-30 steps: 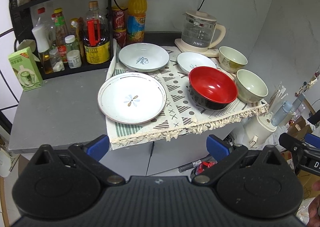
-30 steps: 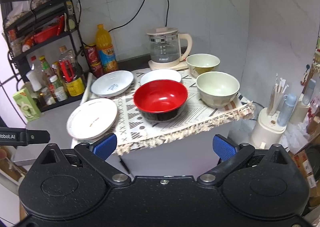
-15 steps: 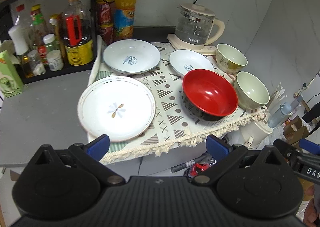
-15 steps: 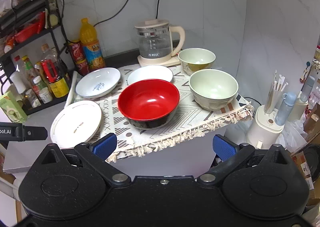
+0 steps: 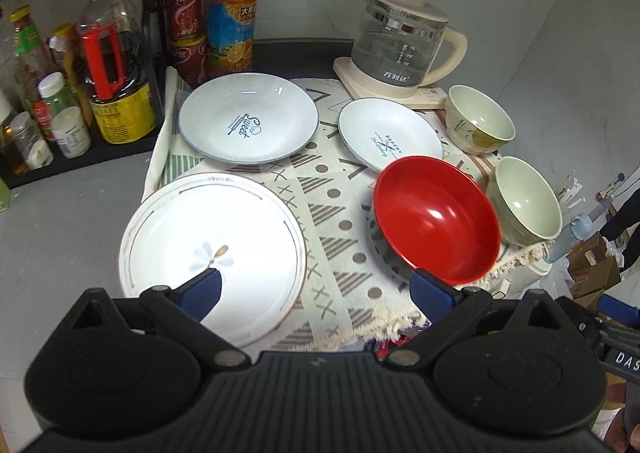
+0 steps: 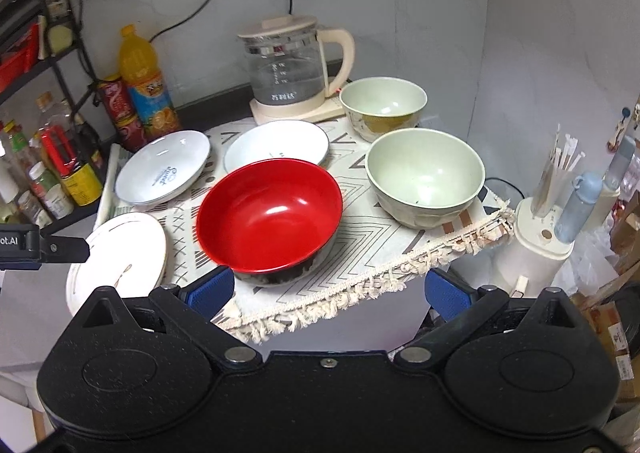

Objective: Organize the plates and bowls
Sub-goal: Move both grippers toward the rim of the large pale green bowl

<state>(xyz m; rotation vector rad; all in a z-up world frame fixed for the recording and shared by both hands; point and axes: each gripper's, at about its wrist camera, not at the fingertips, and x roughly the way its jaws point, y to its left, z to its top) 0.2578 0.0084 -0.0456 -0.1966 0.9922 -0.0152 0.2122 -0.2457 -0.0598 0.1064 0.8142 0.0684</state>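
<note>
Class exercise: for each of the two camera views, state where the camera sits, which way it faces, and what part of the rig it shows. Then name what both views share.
Left wrist view: on the left claw, facing down-forward at the flower plate; both blue fingertips spread open.
Right wrist view: on the right claw, facing the red bowl; open fingertips, with the left claw at the left edge.
Shared: red bowl, flower plate, glass kettle, patterned cloth.

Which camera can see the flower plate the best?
The left wrist view. There the flower plate lies nearly whole and seen from above, its blue flower plain. In the right wrist view the same plate sits at the left edge, slanted, partly hidden by the left gripper, the flower barely showing.
</note>
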